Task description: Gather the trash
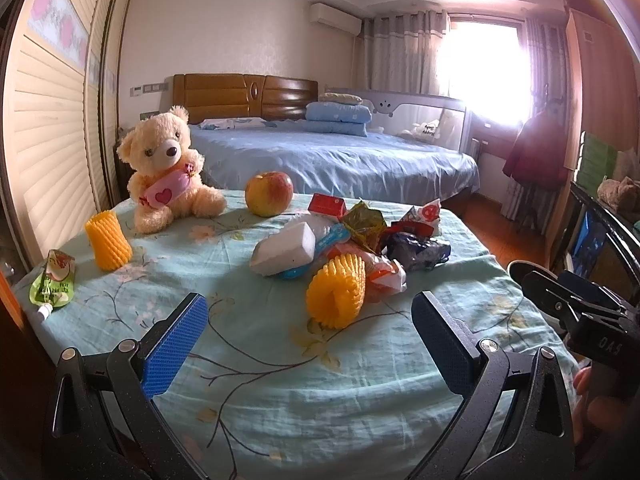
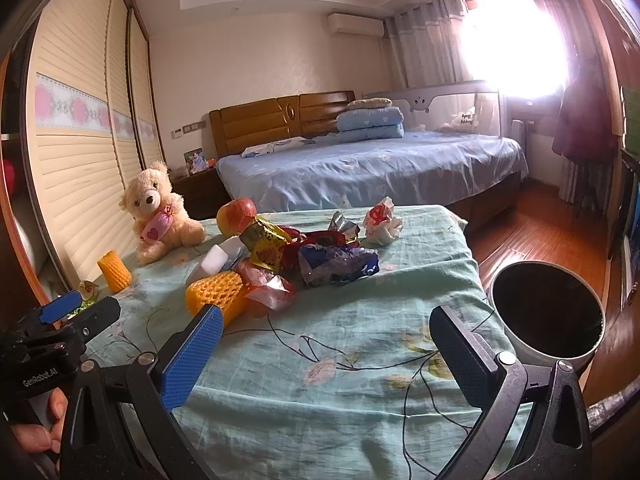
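Note:
A heap of trash lies mid-table: a yellow foam fruit net [image 1: 336,294] [image 2: 216,294], a white foam block [image 1: 286,252], crumpled wrappers [image 1: 416,250] [image 2: 336,262] and a crumpled tissue wrapper [image 2: 382,220]. A second yellow net [image 1: 107,240] and a green pouch [image 1: 54,284] lie at the left. A white bin [image 2: 548,316] with a dark inside stands off the table's right edge. My left gripper [image 1: 310,334] is open and empty, short of the nearest net. My right gripper [image 2: 326,346] is open and empty above the cloth, the bin to its right.
A teddy bear [image 1: 168,172] and an apple [image 1: 269,193] sit at the table's far side. The table has a floral light-green cloth [image 1: 280,380]. A blue bed [image 2: 368,168] stands behind, sliding wardrobe doors [image 1: 52,120] at the left, wooden floor [image 2: 532,236] at the right.

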The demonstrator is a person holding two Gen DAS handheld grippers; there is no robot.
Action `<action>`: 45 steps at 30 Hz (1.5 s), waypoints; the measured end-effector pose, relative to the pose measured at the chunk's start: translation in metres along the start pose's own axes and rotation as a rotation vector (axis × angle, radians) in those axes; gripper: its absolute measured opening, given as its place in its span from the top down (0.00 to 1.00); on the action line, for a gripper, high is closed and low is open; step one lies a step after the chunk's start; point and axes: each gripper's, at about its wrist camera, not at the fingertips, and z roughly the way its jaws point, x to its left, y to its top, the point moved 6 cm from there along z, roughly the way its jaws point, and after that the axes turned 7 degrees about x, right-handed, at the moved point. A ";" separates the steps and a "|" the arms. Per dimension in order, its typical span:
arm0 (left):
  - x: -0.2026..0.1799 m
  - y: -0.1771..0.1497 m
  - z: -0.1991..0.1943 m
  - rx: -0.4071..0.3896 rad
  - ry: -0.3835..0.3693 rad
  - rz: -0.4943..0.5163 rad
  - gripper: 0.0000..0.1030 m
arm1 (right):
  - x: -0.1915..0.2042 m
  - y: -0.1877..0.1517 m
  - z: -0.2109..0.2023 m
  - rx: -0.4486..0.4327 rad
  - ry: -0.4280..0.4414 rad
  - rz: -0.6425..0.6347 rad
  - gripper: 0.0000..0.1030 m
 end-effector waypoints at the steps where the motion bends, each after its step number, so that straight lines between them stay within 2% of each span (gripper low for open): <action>1: 0.000 0.000 0.002 0.007 0.001 -0.001 0.00 | -0.001 0.000 0.001 0.006 0.004 0.003 0.00; 7: 0.006 -0.001 0.016 0.052 0.007 -0.021 0.00 | -0.002 0.000 0.016 0.052 0.044 0.014 0.00; 16: 0.008 -0.002 0.046 0.131 -0.008 -0.020 0.00 | -0.006 -0.003 0.056 0.172 0.106 0.045 0.02; 29: -0.002 -0.002 0.105 0.258 -0.079 -0.035 0.01 | -0.010 -0.002 0.098 0.276 0.146 0.059 0.14; 35: -0.006 -0.001 0.124 0.293 -0.108 -0.039 0.18 | -0.011 0.004 0.108 0.294 0.157 0.065 0.18; 38: -0.006 -0.003 0.128 0.309 -0.139 -0.045 0.39 | -0.008 0.005 0.114 0.306 0.172 0.058 0.18; 40: -0.006 -0.003 0.129 0.315 -0.163 -0.044 0.60 | -0.003 0.006 0.121 0.322 0.190 0.053 0.18; 43: -0.004 0.000 0.125 0.297 -0.166 -0.034 0.69 | 0.007 0.006 0.131 0.343 0.212 0.037 0.19; 45: 0.001 0.003 0.122 0.288 -0.162 -0.040 0.70 | 0.016 0.007 0.140 0.360 0.232 0.023 0.21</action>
